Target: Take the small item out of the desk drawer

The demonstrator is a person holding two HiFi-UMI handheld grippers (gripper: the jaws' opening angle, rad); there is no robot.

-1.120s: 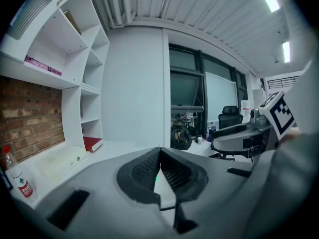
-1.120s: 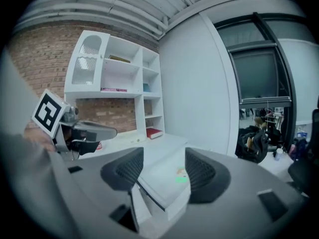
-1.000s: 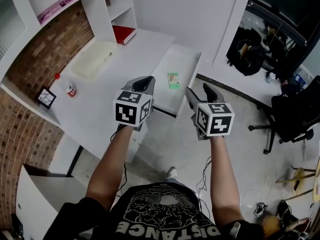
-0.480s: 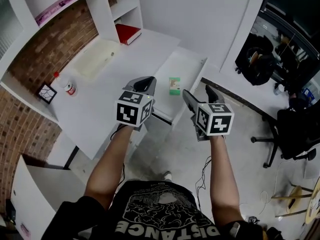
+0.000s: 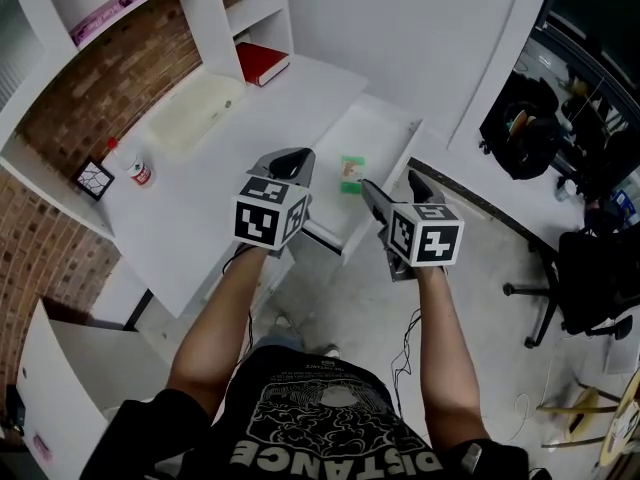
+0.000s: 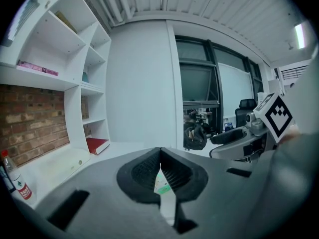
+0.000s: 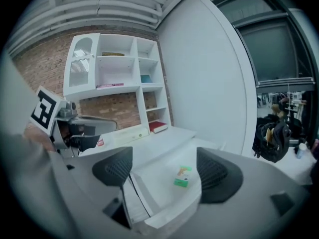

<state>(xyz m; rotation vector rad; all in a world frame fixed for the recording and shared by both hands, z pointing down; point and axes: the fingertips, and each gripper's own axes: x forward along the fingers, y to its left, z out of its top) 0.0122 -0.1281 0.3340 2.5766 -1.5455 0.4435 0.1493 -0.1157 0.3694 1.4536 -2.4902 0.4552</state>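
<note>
A small green box (image 5: 350, 173) lies in the open white desk drawer (image 5: 378, 133). My right gripper (image 5: 392, 190) hovers at the drawer's near end; its jaws have just been opening and stand open, with nothing between them. The right gripper view looks past the right gripper (image 7: 167, 171) at the box (image 7: 182, 177), which lies further off on the drawer floor (image 7: 157, 183). My left gripper (image 5: 290, 164) is shut and empty, over the desk edge left of the drawer. In the left gripper view the left gripper's (image 6: 159, 156) pads meet at the tips, and a sliver of the box (image 6: 162, 184) shows below.
On the white desk (image 5: 200, 198) sit a pale tray (image 5: 190, 113), a red-capped bottle (image 5: 135, 171) and a small framed picture (image 5: 92, 180). A red book (image 5: 262, 63) lies in the shelf unit. An office chair (image 5: 590, 258) and a dark bag (image 5: 525, 118) stand on the right.
Both grippers have moved forward toward the drawer. The right gripper's jaws have spread wider apart. The left gripper stays shut.
</note>
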